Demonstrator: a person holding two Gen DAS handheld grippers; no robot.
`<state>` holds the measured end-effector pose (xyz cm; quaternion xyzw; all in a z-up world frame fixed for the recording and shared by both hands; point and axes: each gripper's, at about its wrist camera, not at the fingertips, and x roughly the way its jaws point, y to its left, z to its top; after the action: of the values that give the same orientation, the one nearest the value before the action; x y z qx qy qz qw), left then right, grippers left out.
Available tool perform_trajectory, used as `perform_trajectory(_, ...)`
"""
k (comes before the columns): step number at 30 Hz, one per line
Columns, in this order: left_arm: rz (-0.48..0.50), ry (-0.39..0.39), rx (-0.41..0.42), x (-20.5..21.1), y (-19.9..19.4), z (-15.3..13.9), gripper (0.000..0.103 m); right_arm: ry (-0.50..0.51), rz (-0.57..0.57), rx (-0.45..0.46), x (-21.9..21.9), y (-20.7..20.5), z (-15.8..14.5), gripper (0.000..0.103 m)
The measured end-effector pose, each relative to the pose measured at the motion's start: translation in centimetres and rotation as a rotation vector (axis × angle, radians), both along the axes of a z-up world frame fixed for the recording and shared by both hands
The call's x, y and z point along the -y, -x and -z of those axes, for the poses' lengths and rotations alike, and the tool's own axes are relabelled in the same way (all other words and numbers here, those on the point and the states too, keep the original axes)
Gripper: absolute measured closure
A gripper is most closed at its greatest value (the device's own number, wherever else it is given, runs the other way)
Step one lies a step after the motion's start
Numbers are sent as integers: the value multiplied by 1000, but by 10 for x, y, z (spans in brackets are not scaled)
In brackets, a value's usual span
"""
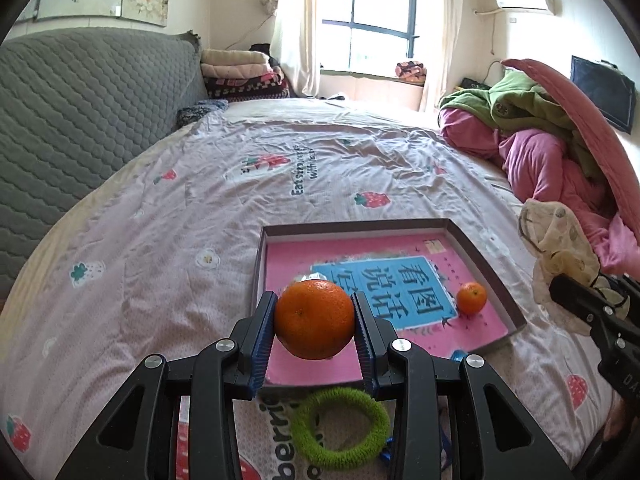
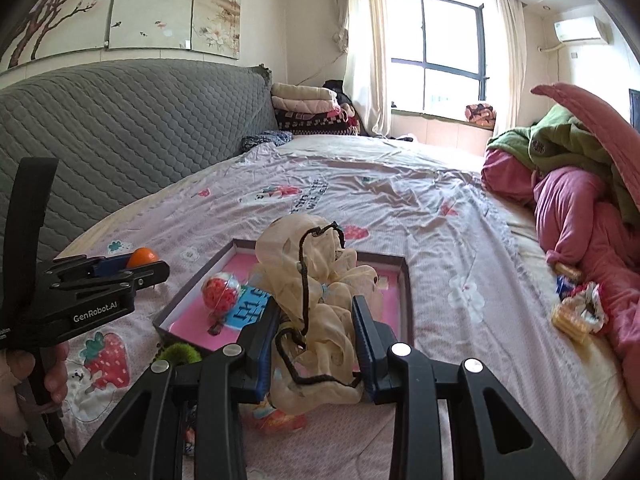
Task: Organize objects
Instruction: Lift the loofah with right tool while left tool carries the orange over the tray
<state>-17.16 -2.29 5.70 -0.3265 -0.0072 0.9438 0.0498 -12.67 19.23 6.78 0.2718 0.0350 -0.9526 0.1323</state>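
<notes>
My left gripper [image 1: 315, 320] is shut on a large orange [image 1: 315, 319] and holds it above the near edge of a shallow box [image 1: 488, 258] with a pink and blue picture inside. A small orange [image 1: 471, 298] lies in the box at the right. My right gripper [image 2: 316, 340] is shut on a cream drawstring cloth bag [image 2: 320, 280], held over the same box [image 2: 406, 284]. A clear ball with red filling [image 2: 221, 292] lies in the box at the left. The left gripper with its orange [image 2: 143, 257] shows at the left of the right wrist view.
A green fuzzy hair ring [image 1: 340, 426] lies on the strawberry-print bedsheet [image 1: 200, 200] just in front of the box. Pink and green bedding [image 1: 540, 148] is piled at the right. Snack packets [image 2: 576, 312] lie beside that pile. A grey quilted headboard [image 1: 80, 112] stands at the left.
</notes>
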Motion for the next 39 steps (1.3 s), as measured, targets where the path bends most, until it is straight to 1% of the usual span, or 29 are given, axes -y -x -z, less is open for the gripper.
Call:
perform_trajectory(5, -6, 18, -12, -1, 8, -3, 65, -15, 2, -16, -5, 9, -7, 68)
perform_trajectory(14, -2, 13, -29, -4, 21, -14, 65, -25, 10, -44, -9, 21, -19, 68)
perform_trajectory(21, -2, 20, -36, -7, 33, -18, 65, -42, 2, -54, -1, 30, -20, 68)
perform_trajectory(25, 4, 13, -41, -9, 41, -22, 65, -22, 2, -55, 0, 35, -22, 68)
perform_trajectory(28, 4, 16, -44, -12, 47, -24, 65, -29, -4, -56, 2, 39, -23, 68)
perform_trajectory(33, 15, 15, -48, -19, 55, -27, 65, -55, -11, -41, 5, 51, -17, 68)
perform_trajectory(39, 26, 24, -40, -25, 64, -23, 65, -44, -2, -9, 2, 63, -4, 68)
